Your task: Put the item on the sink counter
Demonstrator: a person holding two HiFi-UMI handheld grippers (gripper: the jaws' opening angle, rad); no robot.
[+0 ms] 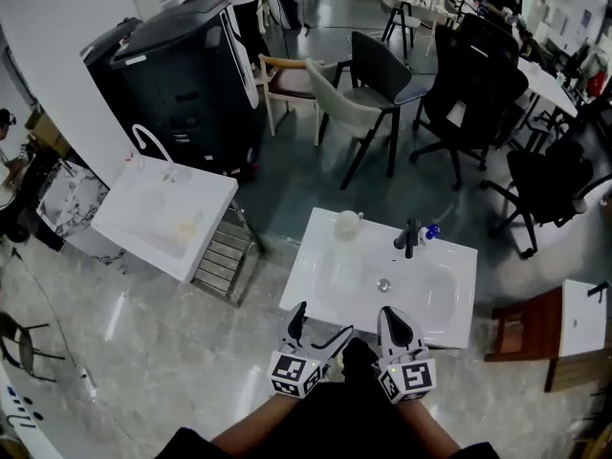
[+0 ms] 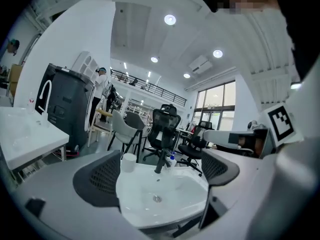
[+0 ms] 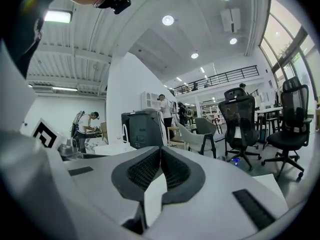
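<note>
In the head view a white sink counter [image 1: 325, 275] stands just ahead of me, with a black faucet [image 1: 410, 238] at its back edge. A white cup [image 1: 347, 224] rests on its far left corner, and a small blue-topped bottle [image 1: 430, 230] sits beside the faucet. My left gripper [image 1: 320, 328] hovers at the counter's near edge, open and holding nothing. In the left gripper view, the basin [image 2: 160, 194], cup [image 2: 129, 162] and faucet [image 2: 161, 160] show between the spread jaws of the left gripper [image 2: 159, 176]. The right gripper [image 1: 394, 325] is beside it, its pads [image 3: 150, 166] pressed together with nothing held.
A second white sink [image 1: 163, 213] with a curved white tap stands to the left, with a slatted rack [image 1: 225, 256] beside it. Behind it is a large black machine [image 1: 182, 65]. Grey and black chairs [image 1: 368, 89] stand beyond the counter. A wooden stool [image 1: 521, 328] is at the right.
</note>
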